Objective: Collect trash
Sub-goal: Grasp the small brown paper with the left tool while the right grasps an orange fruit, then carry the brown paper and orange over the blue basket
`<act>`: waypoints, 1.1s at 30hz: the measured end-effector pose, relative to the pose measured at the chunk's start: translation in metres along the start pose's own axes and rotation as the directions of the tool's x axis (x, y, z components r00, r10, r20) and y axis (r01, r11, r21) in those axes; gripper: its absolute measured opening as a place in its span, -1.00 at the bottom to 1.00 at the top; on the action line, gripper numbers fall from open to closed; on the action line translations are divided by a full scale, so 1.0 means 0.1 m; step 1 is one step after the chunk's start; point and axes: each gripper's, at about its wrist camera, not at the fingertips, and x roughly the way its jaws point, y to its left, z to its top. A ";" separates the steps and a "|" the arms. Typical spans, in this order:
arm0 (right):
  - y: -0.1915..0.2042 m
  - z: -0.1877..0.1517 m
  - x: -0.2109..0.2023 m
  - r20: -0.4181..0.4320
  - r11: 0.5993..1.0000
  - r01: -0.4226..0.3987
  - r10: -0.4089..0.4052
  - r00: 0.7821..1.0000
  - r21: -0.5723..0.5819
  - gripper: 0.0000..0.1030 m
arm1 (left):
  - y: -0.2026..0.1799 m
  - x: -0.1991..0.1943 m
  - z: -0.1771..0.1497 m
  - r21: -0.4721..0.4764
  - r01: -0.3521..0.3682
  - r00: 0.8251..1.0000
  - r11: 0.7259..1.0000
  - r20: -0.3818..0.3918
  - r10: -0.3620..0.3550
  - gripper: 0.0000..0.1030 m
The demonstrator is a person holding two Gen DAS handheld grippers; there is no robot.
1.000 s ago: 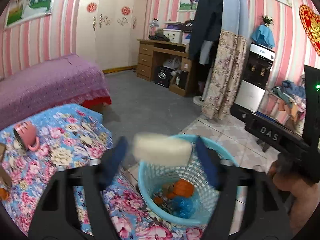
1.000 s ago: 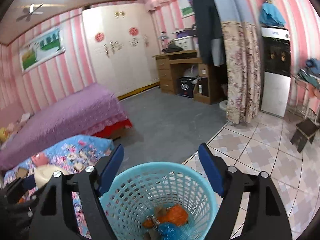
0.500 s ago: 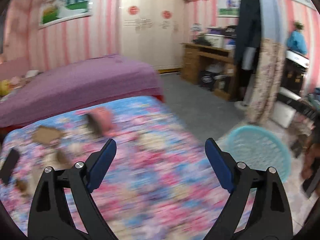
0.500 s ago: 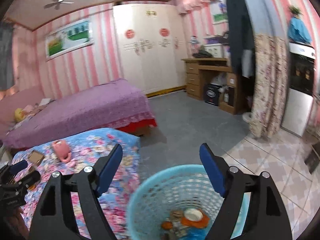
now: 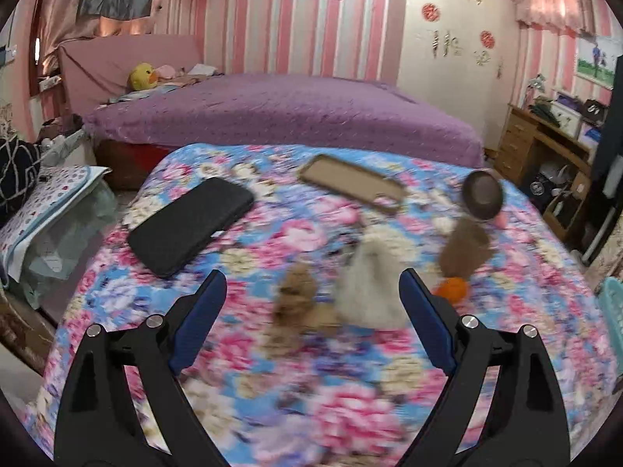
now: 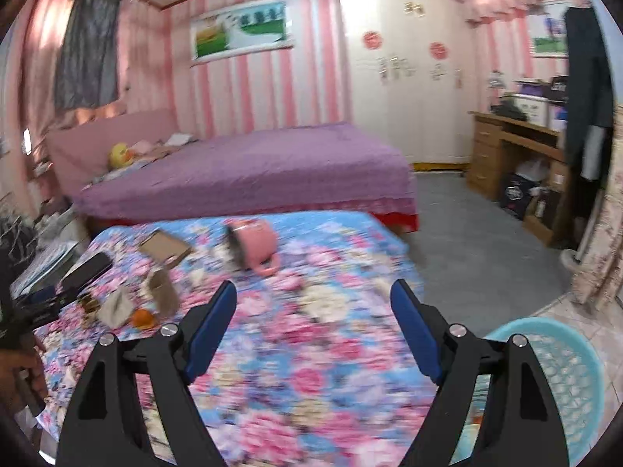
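My left gripper (image 5: pixel 311 299) is open and empty above the floral table (image 5: pixel 350 389). Just ahead of it lie a white crumpled tissue (image 5: pixel 368 292), a brown scrap (image 5: pixel 296 292), an orange peel (image 5: pixel 451 289) and a brown paper piece (image 5: pixel 465 247). The same trash shows small at the left of the right wrist view: tissue (image 6: pixel 115 305), peel (image 6: pixel 142 317). My right gripper (image 6: pixel 313 323) is open and empty over the table, beside the blue basket (image 6: pixel 564 373), whose rim also shows in the left wrist view (image 5: pixel 613 311).
A black phone (image 5: pixel 190 225), a tan phone case (image 5: pixel 350 183) and a tipped pink mug (image 5: pixel 483 194) lie on the table. A purple bed (image 5: pixel 292 113) stands behind. A wooden desk (image 6: pixel 518 151) is at the right.
The left gripper dropped the white tissue piece into the basket, then swung left over the table to the remaining trash. The right gripper has drawn left of the basket.
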 end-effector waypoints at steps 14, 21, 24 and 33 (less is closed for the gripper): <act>1.40 -0.30 1.01 -0.218 0.974 -0.196 0.167 0.962 -0.117 0.53 | 0.22 0.54 -0.09 -0.035 0.087 0.983 0.996 -0.159 -0.092 -0.63; 1.84 -0.49 1.42 -0.322 0.958 -0.254 0.200 0.925 -0.135 -0.16 | 0.45 0.29 -0.04 -0.072 0.065 0.993 0.995 -0.089 -0.072 -0.63; 1.93 -0.55 1.54 -0.343 0.961 -0.237 0.177 0.922 -0.141 -0.17 | 0.52 0.25 -0.05 -0.081 0.064 0.994 0.995 -0.085 -0.071 -0.63; 1.90 -0.53 1.46 -0.337 0.958 -0.262 0.210 0.918 -0.118 -0.39 | 0.53 0.09 -0.07 -0.067 0.081 0.994 0.995 -0.066 -0.085 -0.63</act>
